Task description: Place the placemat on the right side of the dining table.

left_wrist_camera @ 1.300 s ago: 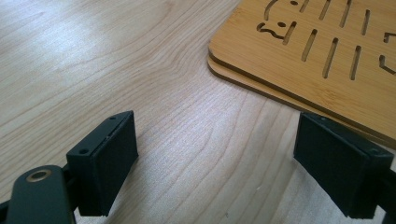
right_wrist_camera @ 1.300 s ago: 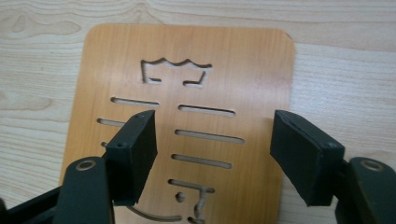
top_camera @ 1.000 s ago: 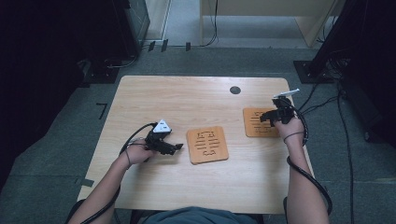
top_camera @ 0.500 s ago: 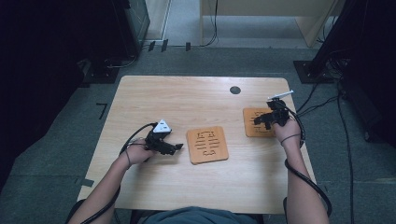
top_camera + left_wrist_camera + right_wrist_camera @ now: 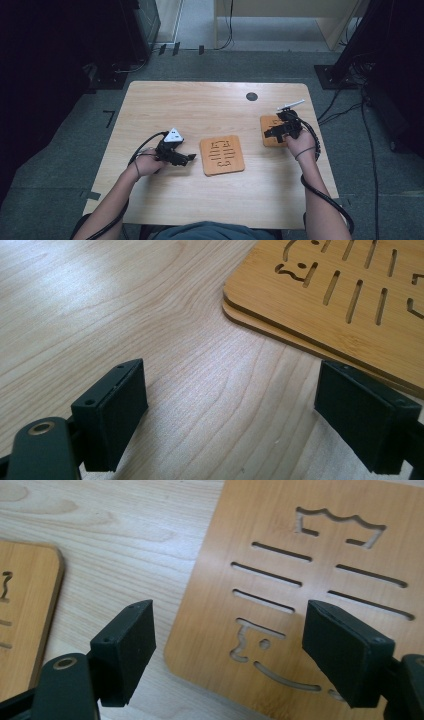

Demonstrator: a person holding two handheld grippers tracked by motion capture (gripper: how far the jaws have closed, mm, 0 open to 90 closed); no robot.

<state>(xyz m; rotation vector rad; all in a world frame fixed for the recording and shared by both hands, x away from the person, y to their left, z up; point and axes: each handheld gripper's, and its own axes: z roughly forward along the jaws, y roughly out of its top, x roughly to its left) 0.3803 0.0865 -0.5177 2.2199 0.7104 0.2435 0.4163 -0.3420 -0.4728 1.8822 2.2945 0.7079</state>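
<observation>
**Near the right edge of the tabletop, my open jaws over a coaster**

Near the right edge of the tabletop (image 5: pixel 200 105), my right gripper (image 5: pixel 271 133) hovered over the right coaster (image 5: pixel 270 123), a slotted bamboo square lying flat. Its jaws had just been opening and stood apart; in the right gripper view the coaster's (image 5: pixel 320 580) near corner lay beneath the gap, with neither pad pressing on it. The left pad hung over bare wood, the right one over the coaster's slots.

The middle stack of coasters (image 5: pixel 222 155) sat at the centre of the tabletop, toward the near edge, well apart from the right coaster. My left gripper (image 5: pixel 189 159) lay just beside its left edge, jaws apart, nothing between them. In the left gripper view the stack (image 5: pixel 350 300) showed two boards, one on the other, its corner near my right pad.
</observation>
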